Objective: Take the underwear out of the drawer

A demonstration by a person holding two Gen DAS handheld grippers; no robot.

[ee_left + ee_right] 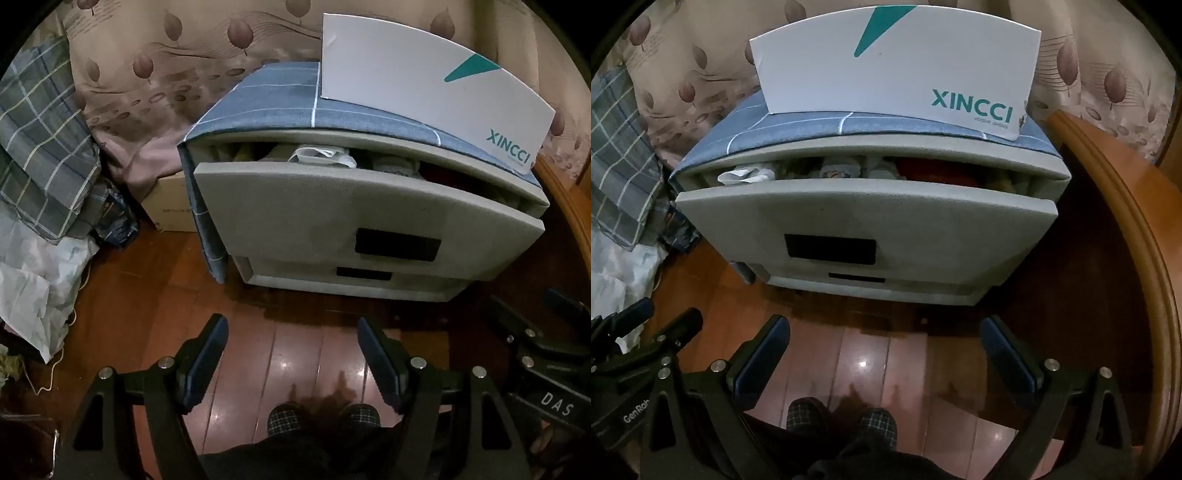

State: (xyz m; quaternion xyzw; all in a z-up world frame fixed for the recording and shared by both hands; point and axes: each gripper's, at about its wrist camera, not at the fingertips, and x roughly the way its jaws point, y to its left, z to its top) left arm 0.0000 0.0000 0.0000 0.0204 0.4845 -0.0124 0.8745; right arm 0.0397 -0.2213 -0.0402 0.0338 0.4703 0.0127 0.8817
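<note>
A grey fabric drawer (332,206) (864,218) stands pulled out a little from a low cabinet with a blue checked cover (266,99) (798,129). Folded clothes fill the gap: a white piece (321,154) (744,173), pale underwear (834,170) and something red (934,168). My left gripper (291,328) hangs open above the floor in front of the drawer, nothing between its fingers. My right gripper (884,330) is open too, wide, also short of the drawer and empty.
A white XINCCI box (424,92) (897,66) stands on the cabinet. A second drawer (364,274) sits below, closed. Checked bedding (40,147) and a white bag (33,280) lie left. A wooden bed edge (1119,206) curves right. Slippered feet (842,419) stand on the wooden floor.
</note>
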